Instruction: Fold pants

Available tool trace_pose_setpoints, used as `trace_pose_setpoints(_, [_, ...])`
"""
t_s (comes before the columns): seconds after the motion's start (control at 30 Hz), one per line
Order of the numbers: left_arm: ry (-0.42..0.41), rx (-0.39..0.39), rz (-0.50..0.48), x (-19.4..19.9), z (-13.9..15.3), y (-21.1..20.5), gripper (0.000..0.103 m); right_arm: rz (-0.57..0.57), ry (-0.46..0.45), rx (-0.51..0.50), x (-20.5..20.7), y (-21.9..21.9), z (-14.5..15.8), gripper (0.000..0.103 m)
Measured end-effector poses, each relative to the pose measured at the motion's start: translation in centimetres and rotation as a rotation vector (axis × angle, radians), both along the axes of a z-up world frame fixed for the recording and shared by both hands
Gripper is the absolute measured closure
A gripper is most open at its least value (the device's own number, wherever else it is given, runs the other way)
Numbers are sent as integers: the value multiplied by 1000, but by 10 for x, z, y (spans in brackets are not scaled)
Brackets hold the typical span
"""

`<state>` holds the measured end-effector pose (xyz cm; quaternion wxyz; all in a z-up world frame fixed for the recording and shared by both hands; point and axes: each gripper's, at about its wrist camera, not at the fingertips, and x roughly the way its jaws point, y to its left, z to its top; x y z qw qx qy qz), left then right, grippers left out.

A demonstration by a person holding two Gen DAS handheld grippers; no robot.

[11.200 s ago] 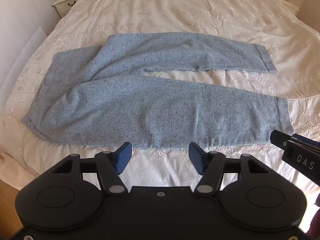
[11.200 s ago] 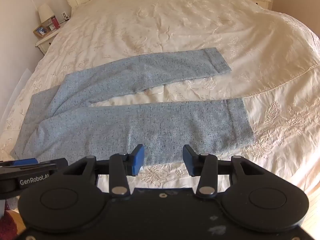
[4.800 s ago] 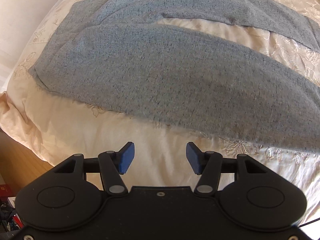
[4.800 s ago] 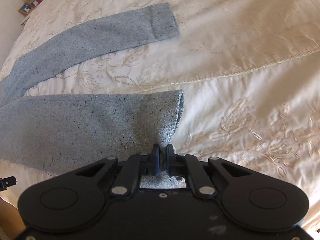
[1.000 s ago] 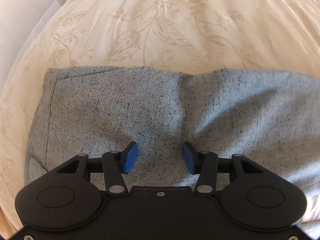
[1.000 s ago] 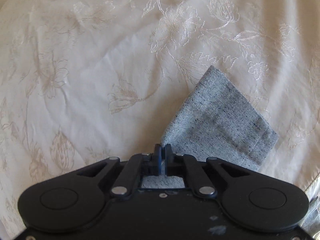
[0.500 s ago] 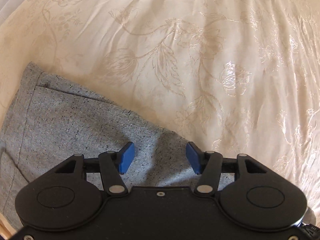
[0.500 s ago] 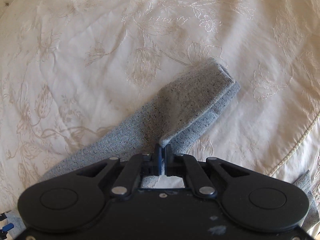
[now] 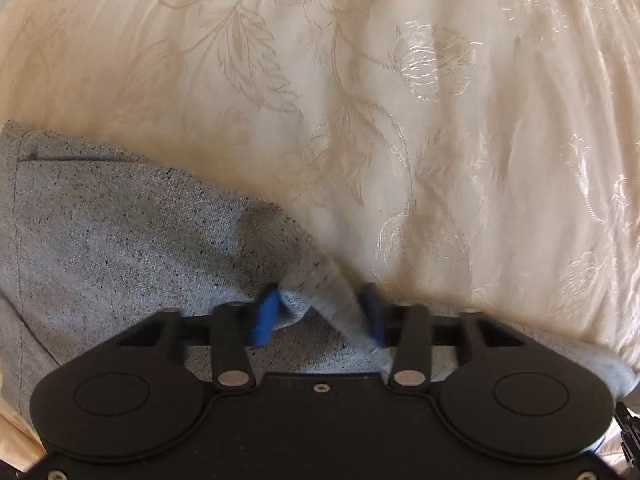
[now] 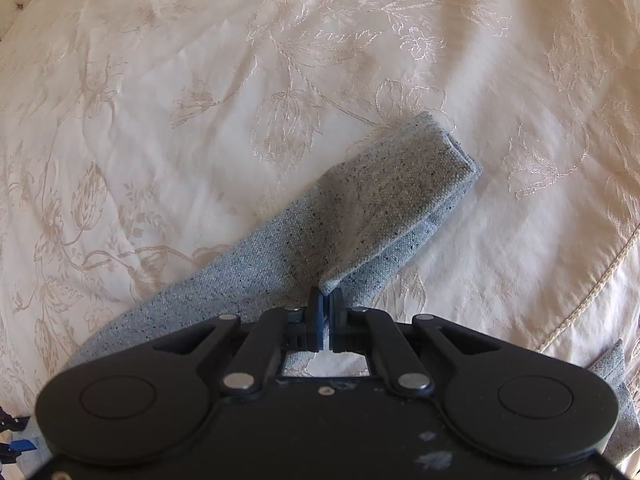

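Note:
The grey-blue speckled pants (image 9: 120, 240) lie on a cream embroidered bedspread (image 9: 400, 100). In the left wrist view the waist end fills the lower left, and a raised fold of it sits between the blue pads of my left gripper (image 9: 320, 316), whose jaws stand partly apart and look blurred. In the right wrist view my right gripper (image 10: 326, 310) is shut on the hem corner of one pant leg (image 10: 380, 200), which lies doubled over the other leg, cuff pointing up and right.
The bedspread (image 10: 200, 80) spreads all around the pants. A corded seam (image 10: 600, 280) of the spread runs at the lower right in the right wrist view. Another bit of grey cloth (image 10: 612, 364) shows at the right edge there.
My left gripper has dropped onto the waist cloth and its jaws have narrowed around a fold. My right gripper has carried the held leg hem back, laying more of the leg out.

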<state>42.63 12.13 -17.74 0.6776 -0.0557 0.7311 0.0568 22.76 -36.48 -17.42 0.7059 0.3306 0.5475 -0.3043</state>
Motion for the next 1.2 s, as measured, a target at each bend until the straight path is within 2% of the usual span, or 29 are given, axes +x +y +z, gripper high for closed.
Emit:
trace_pose_setpoints(0.03, [-21, 0, 26, -2, 3, 1, 87, 1, -7, 3, -1, -1, 1, 101])
trace_pose_setpoints(0.1, [-121, -30, 74, -12, 22, 6, 92, 8, -34, 3, -4, -3, 9, 101])
trace_pose_setpoints(0.3, [-354, -47, 18, -71, 98, 10, 93, 107, -162, -41, -23, 2, 61, 101])
trace_pose_setpoints(0.43, [-448, -107, 68, -122, 133, 24, 93, 148, -249, -60, -50, 6, 100, 101])
trace_pose_setpoints(0.57, [-509, -113, 86, -180, 151, 32, 93, 181, -299, -65, -92, 9, 126, 101])
trace_pose_setpoints(0.67, [-516, -91, 103, -233, 152, 38, 93, 206, -291, -68, -126, 13, 132, 101])
trace_pose_setpoints(0.73, [-488, -81, 115, -266, 147, 42, 93, 221, -264, -79, -148, 18, 130, 101])
trace_pose_setpoints(0.87, [-377, -53, 133, -306, 102, 43, 94, 232, -186, -65, -189, 33, 103, 101])
trace_pose_setpoints(1.03, [-260, -20, 139, -314, 42, 46, 94, 187, -102, -33, -226, 48, 55, 101])
trace_pose_setpoints(1.2, [-227, -29, 85, -298, 24, 47, 94, 145, -122, -56, -246, 58, 38, 101])
